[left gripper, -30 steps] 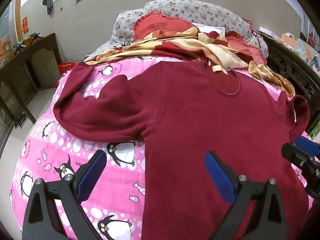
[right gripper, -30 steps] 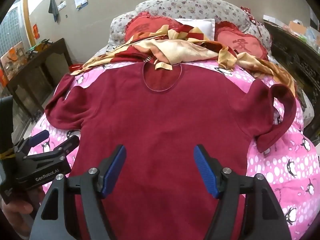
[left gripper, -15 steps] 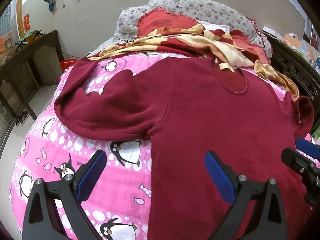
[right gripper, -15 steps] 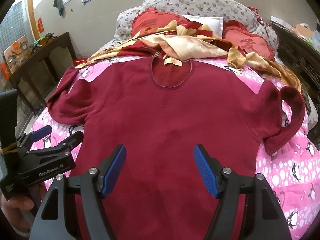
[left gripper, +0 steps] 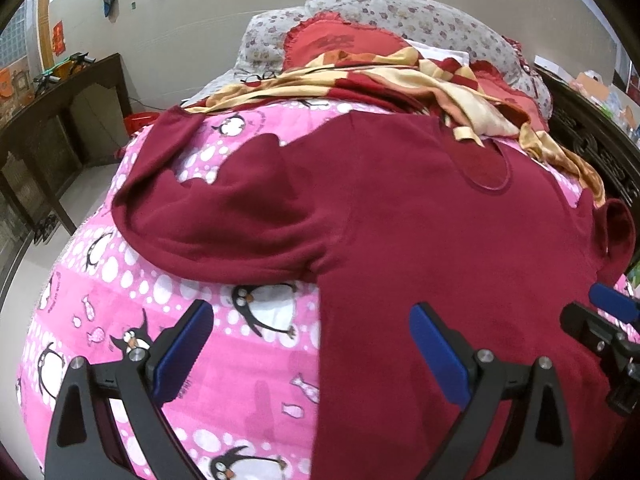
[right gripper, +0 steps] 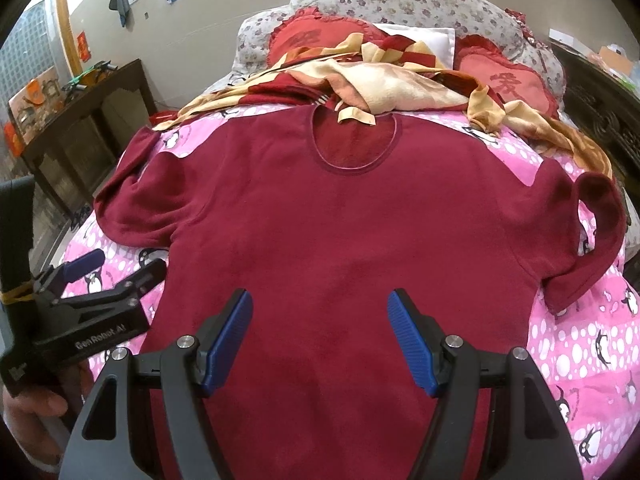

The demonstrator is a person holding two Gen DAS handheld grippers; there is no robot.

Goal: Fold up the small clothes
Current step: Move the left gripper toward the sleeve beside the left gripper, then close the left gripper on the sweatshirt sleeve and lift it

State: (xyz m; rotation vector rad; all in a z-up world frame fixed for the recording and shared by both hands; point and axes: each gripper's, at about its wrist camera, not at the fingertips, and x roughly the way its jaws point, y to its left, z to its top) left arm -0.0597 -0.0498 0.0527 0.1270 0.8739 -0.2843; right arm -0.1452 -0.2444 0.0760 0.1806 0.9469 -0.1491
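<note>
Beneath both open grippers [right gripper: 320, 340], maroon top [right gripper: 340, 232].

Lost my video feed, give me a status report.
Both hand-held grippers, left and right, open, holding nothing. Red shirt flat on pink blanket, unfolded. Patterned cloth overlaps the collar.

Probably home bedroom: bed [right gripper: 580, 344], pillows [right gripper: 400, 4].

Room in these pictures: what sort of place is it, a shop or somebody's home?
Most likely a bedroom in a home. A dark red top lies spread on a bed covered by a pink penguin quilt, with red cushions and a flowered pillow at its head, and a dark wooden side table against the wall.
</note>
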